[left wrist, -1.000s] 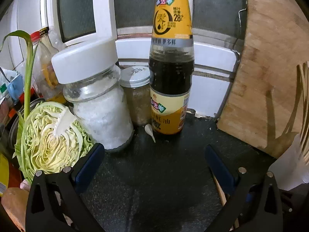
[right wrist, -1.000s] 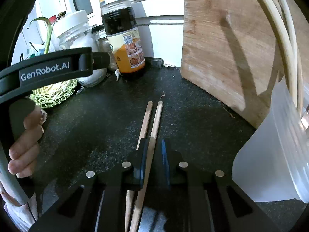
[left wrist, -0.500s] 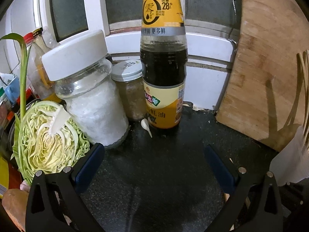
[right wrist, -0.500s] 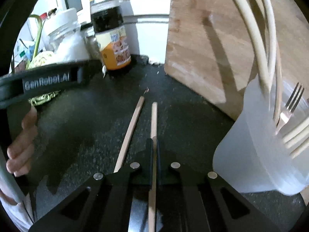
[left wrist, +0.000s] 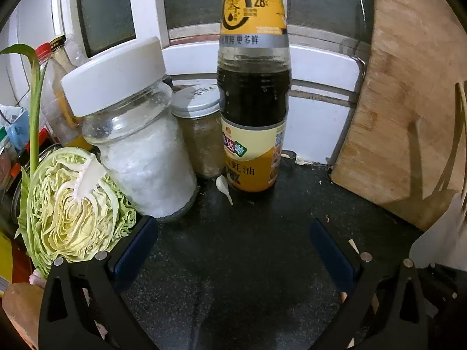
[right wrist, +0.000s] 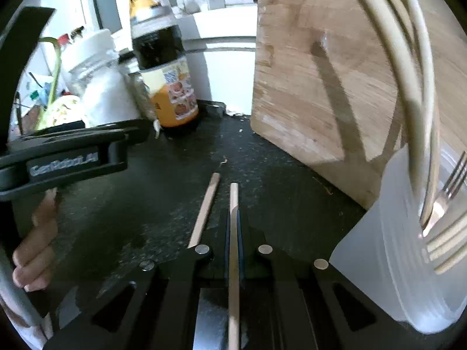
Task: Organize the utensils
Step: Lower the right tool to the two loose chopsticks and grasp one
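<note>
Currently | right tongs (right wrist: 233, 224) clenched on one chopstick (right wrist: 233, 201), ready for transfer to the plastic cup (right wrist: 388, 250) holding fork (right wrist: 449, 183) | second chopstick (right wrist: 204, 210) flat on bench (right wrist: 146, 204), just left of those tongs | left tongs (left wrist: 233, 245) released, empty, idle.

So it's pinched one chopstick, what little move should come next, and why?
Probably lift that chopstick and swing it right toward the white plastic cup. The right gripper is shut on it, the cup already holds a fork and other sticks, and the second chopstick lies on the dark counter.
</note>
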A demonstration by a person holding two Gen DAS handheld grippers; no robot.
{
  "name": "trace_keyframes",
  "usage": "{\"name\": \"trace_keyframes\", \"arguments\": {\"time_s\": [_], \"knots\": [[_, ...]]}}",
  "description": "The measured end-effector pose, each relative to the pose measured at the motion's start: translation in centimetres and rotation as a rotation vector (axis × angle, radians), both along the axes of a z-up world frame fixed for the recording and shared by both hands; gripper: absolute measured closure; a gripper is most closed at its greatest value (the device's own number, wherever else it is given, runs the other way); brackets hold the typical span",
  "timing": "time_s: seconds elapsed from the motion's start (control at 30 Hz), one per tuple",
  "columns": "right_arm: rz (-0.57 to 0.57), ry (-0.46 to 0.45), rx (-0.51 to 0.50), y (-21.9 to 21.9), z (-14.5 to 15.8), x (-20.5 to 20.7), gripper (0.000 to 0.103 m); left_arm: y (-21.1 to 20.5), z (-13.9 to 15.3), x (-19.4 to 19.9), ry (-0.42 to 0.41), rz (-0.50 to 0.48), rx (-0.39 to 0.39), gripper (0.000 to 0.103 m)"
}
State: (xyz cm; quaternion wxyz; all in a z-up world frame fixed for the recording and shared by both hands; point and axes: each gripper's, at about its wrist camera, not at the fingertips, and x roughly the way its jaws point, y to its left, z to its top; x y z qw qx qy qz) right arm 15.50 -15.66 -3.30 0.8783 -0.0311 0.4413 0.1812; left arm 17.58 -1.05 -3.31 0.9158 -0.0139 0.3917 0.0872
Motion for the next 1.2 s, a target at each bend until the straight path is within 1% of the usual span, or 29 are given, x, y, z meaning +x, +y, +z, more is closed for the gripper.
{"name": "trace_keyframes", "arguments": {"time_s": [0.1, 0.27, 0.37, 0.5, 0.67, 0.83, 0.97, 1.13, 1.2], "knots": [[0.02, 0.013, 0.011, 0.3, -0.2, 0.1, 0.098, 0.0, 0.0, 0.0, 0.0, 0.003, 0.009, 0.001], [0.049, -0.01, 0.0, 0.9, -0.2, -0.3, 0.098, 0.4, -0.3, 0.3, 0.019, 0.01, 0.0, 0.001], [0.039, -0.005, -0.022, 1.0, -0.4, -0.4, 0.098, 0.6, -0.5, 0.4, 0.028, 0.009, -0.015, 0.001], [0.03, -0.01, -0.024, 0.7, -0.5, -0.3, 0.098, 0.3, -0.6, 0.5, 0.026, 0.004, 0.007, 0.001], [0.026, -0.017, -0.06, 0.9, -0.6, -0.2, 0.098, 0.0, -0.8, 0.6, 0.035, -0.008, 0.014, 0.001], [0.027, -0.029, -0.086, 1.1, -0.6, -0.3, 0.098, 0.1, -1.1, 0.8, 0.049, -0.012, -0.001, 0.001], [0.026, -0.068, -0.165, 1.8, -0.8, -0.7, 0.098, 0.1, -1.5, 1.1, 0.065, -0.014, 0.003, 0.001], [0.024, -0.058, -0.153, 1.5, -0.8, -0.5, 0.098, 0.0, -1.8, 1.3, 0.072, -0.024, 0.005, 0.001], [0.028, -0.055, -0.167, 1.5, -0.9, -0.4, 0.097, -0.1, -1.7, 1.2, 0.074, -0.026, 0.014, 0.001]]}}
